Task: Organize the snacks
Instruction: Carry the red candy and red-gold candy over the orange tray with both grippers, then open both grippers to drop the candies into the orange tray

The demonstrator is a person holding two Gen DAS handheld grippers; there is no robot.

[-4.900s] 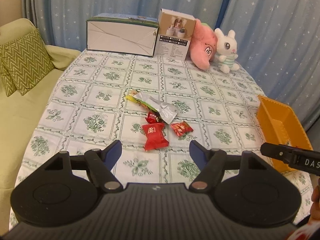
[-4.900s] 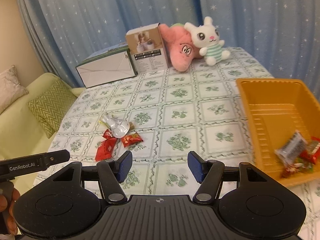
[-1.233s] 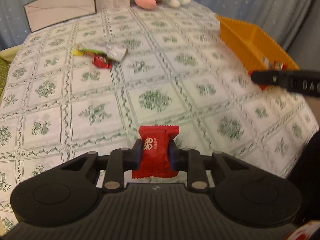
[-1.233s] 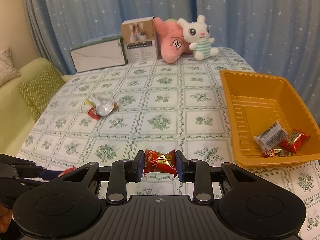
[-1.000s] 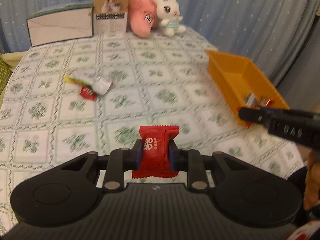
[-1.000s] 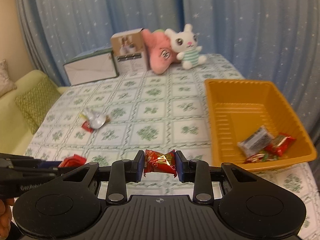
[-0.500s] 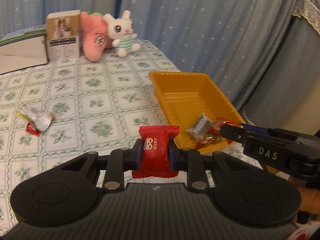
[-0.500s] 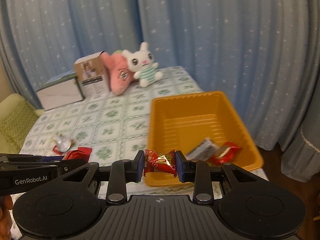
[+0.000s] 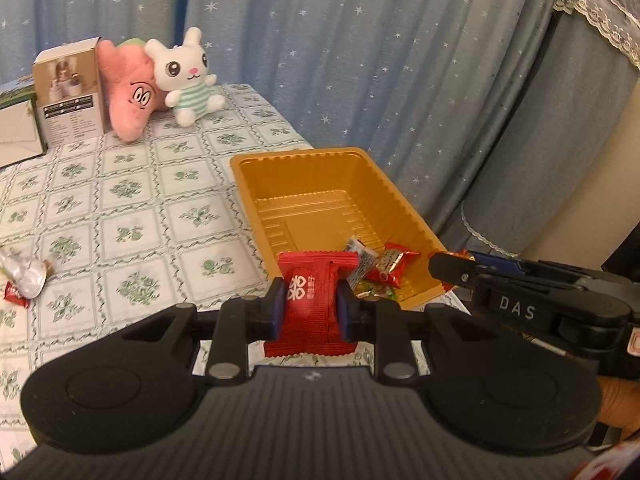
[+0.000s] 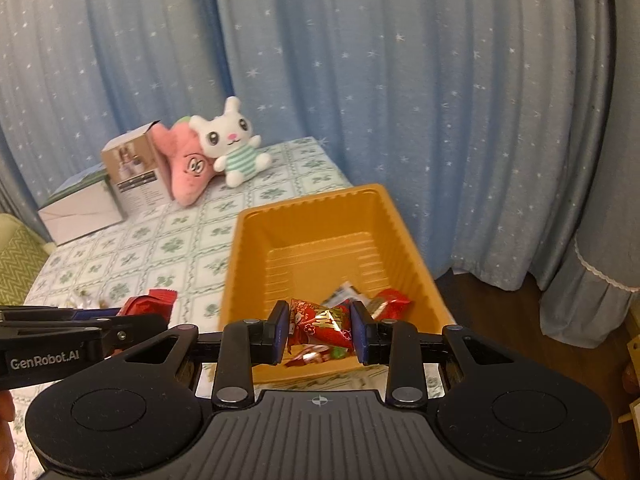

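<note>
Star-dotted blue curtains behind, green-flowered tablecloth below you.

Nearest: your left gripper has its jaws drawn in tight on a flat red packet; both pads press its sides, and the packet stands upright, its top edge clear above the fingers. It hangs just short of the near left corner of the orange tray.

Your right gripper is likewise clamped, on a red-and-gold candy held crosswise between the pads. In the right wrist view it sits over the tray's near end, the near rim just under the fingers. In the left wrist view that gripper comes in from the right, its tip at the tray's near right corner.

Just past both grippers, at the tray's near end: a silver-grey wrapped snack, a red wrapped snack to its right, and a small red-and-green piece nearest the rim. The tray's far half is bare.

Well off to your left gripper's left, on the cloth: a crumpled silver wrapper with a small red candy touching it.

Farthest, at the table's back edge: a white rabbit plush, a pink plush against it, a brown carton, and a low white box.
</note>
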